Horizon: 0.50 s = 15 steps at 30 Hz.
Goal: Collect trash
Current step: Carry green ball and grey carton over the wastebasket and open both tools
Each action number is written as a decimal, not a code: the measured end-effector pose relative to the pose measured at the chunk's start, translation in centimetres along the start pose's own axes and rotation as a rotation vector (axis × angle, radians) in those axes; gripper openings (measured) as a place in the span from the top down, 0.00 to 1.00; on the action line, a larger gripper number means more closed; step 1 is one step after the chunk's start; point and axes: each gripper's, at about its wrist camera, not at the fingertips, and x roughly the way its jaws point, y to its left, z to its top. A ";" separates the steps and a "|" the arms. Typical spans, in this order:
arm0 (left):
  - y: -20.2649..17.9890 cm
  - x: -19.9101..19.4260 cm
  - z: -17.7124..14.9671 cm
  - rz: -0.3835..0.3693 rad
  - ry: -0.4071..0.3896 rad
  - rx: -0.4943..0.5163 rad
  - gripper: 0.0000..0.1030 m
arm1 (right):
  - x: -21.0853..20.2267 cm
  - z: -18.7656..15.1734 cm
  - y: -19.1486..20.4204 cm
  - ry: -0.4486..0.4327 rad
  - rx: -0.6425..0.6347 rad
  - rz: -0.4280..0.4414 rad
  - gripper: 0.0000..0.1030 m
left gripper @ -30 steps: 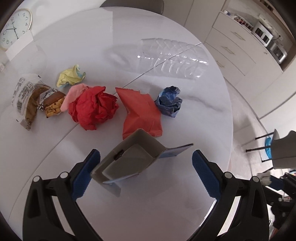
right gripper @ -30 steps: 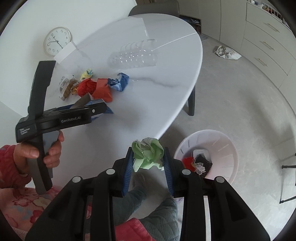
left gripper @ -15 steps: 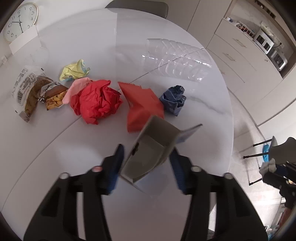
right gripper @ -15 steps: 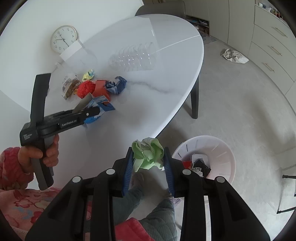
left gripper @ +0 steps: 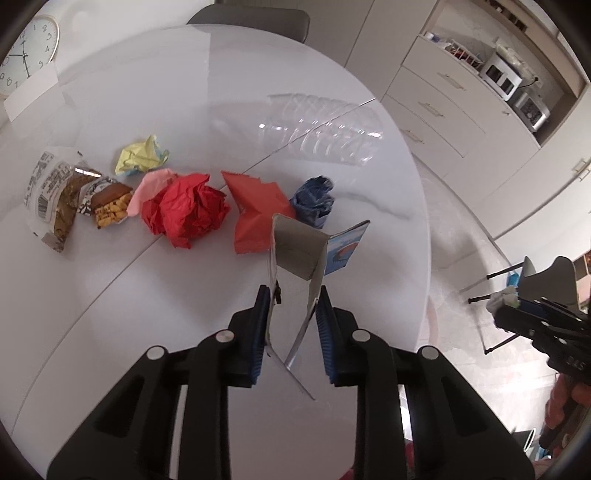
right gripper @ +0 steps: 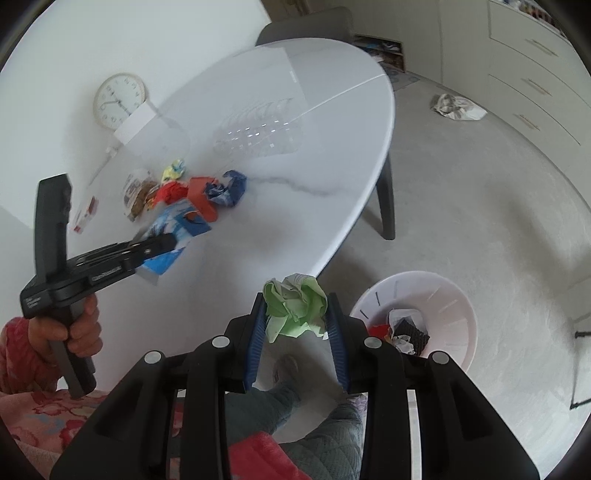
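My left gripper [left gripper: 291,314] is shut on an opened grey-and-blue carton [left gripper: 301,254] and holds it above the white table [left gripper: 184,350]; the carton also shows in the right wrist view [right gripper: 173,236]. My right gripper [right gripper: 297,317] is shut on a crumpled green paper ball [right gripper: 295,308], held past the table edge, left of the white trash basket [right gripper: 454,295] on the floor. On the table lie a red paper ball [left gripper: 188,212], an orange-red wrapper [left gripper: 256,212], a blue paper ball [left gripper: 314,199], a yellow paper ball [left gripper: 142,158], pink paper [left gripper: 149,188] and snack wrappers [left gripper: 70,195].
A clear plastic cup stack [left gripper: 325,133] lies at the table's far side. A clock [left gripper: 26,55] leans on the wall. A dark chair [right gripper: 306,26] stands behind the table. Drawers [left gripper: 443,103] line the right wall. Crumpled paper [right gripper: 456,107] lies on the floor.
My left gripper closed on the carton and lifted it off the table. My right gripper rose a little with the green ball, staying beside the basket.
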 end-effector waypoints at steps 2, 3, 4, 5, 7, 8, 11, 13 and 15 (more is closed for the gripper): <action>-0.5 -0.6 0.3 -0.012 -0.007 0.021 0.76 | -0.3 -0.4 -0.9 -0.008 0.033 -0.017 0.68; -0.9 -1.0 0.5 -0.022 -0.012 0.036 0.76 | -0.4 -0.7 -1.5 -0.011 0.054 -0.027 0.68; -1.4 -1.3 0.7 -0.031 -0.017 0.051 0.76 | -0.4 -0.9 -2.2 -0.010 0.073 -0.037 0.68; -2.1 -1.7 0.9 -0.043 -0.020 0.074 0.76 | -0.4 -1.1 -2.7 -0.009 0.088 -0.048 0.68; -3.5 -2.3 1.0 -0.064 -0.025 0.119 0.76 | 0.0 -2.0 -4.3 0.001 0.126 -0.085 0.68; -4.4 -2.5 1.0 -0.079 -0.025 0.144 0.76 | 0.4 -2.3 -5.1 0.009 0.144 -0.095 0.68; -6.9 -2.5 1.4 -0.126 -0.009 0.214 0.76 | 2.7 -3.8 -7.9 0.064 0.204 -0.123 0.68; -8.6 -2.2 1.3 -0.147 0.008 0.258 0.76 | 4.8 -4.6 -9.4 0.113 0.225 -0.137 0.67; -10.3 -1.5 1.3 -0.164 0.031 0.298 0.76 | 7.0 -5.5 -11.0 0.160 0.245 -0.146 0.67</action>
